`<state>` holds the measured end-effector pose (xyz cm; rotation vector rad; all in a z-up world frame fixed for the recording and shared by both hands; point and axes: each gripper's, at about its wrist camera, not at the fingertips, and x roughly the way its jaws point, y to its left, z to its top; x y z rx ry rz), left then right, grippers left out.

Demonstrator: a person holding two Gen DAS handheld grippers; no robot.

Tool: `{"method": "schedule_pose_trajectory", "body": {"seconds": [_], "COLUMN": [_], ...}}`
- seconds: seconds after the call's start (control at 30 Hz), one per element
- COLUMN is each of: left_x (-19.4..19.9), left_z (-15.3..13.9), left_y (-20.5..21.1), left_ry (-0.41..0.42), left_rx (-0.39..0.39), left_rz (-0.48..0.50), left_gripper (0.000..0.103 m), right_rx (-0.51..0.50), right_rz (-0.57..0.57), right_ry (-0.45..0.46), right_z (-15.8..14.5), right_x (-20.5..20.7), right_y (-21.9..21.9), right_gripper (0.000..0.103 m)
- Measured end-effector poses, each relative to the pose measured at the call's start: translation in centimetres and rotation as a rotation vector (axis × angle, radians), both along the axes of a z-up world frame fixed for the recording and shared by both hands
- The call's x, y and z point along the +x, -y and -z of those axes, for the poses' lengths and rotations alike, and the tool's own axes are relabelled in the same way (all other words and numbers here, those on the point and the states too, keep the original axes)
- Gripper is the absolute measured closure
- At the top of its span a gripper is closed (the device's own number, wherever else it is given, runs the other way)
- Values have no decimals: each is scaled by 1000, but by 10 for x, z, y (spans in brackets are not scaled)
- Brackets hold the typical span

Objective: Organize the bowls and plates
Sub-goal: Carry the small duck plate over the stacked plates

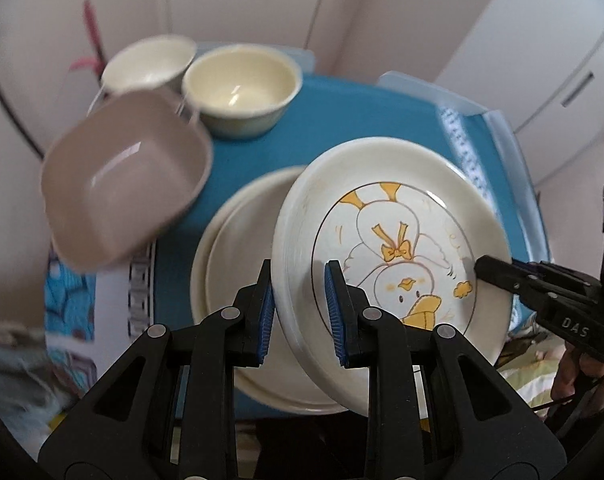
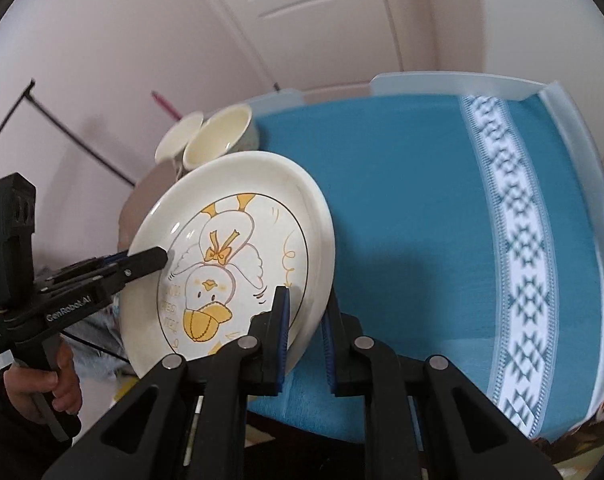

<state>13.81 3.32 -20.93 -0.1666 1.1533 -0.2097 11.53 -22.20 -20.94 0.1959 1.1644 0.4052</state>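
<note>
A cream plate with a yellow duck drawing (image 1: 390,248) (image 2: 229,248) hangs tilted above the blue-clothed table. My left gripper (image 1: 299,312) is shut on its near rim, blue pads on either side. My right gripper (image 2: 306,336) is shut on the opposite rim. Each shows in the other's view: the right gripper (image 1: 480,270), the left gripper (image 2: 161,258). Under the duck plate lies a plain cream plate stack (image 1: 237,248). A pinkish-brown square bowl (image 1: 121,184), a cream bowl (image 1: 241,88) (image 2: 217,136) and a white bowl (image 1: 149,64) (image 2: 177,138) stand at the far left.
The blue cloth (image 2: 414,208) has a white patterned band (image 2: 522,264) on the right. Translucent plastic rails (image 2: 454,84) edge the table. White cupboard doors (image 2: 302,0) stand behind it, and a black rack pole (image 2: 61,124) at the left. A person's hand (image 2: 57,380) holds the left handle.
</note>
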Motion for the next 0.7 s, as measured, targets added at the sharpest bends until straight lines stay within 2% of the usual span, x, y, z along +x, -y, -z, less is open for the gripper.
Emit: {"method": "schedule_pose_trajectory", "body": {"seconds": [0.3, 0.5, 0.7], "left_x": [-1, 4, 5], "left_z": [40, 49, 49], "left_y": [-6, 1, 9], "left_ry": [-65, -74, -61], "left_rx": [36, 76, 155], "left_rz": [-56, -63, -42], "left_gripper": [82, 82, 82], "right_rx": [-40, -49, -74], "right_rz": [-87, -116, -148], "right_ry": [-16, -9, 12], "right_z": [20, 19, 14], "right_x": [10, 17, 19], "right_y": [-13, -22, -26], "right_gripper": [89, 89, 89]}}
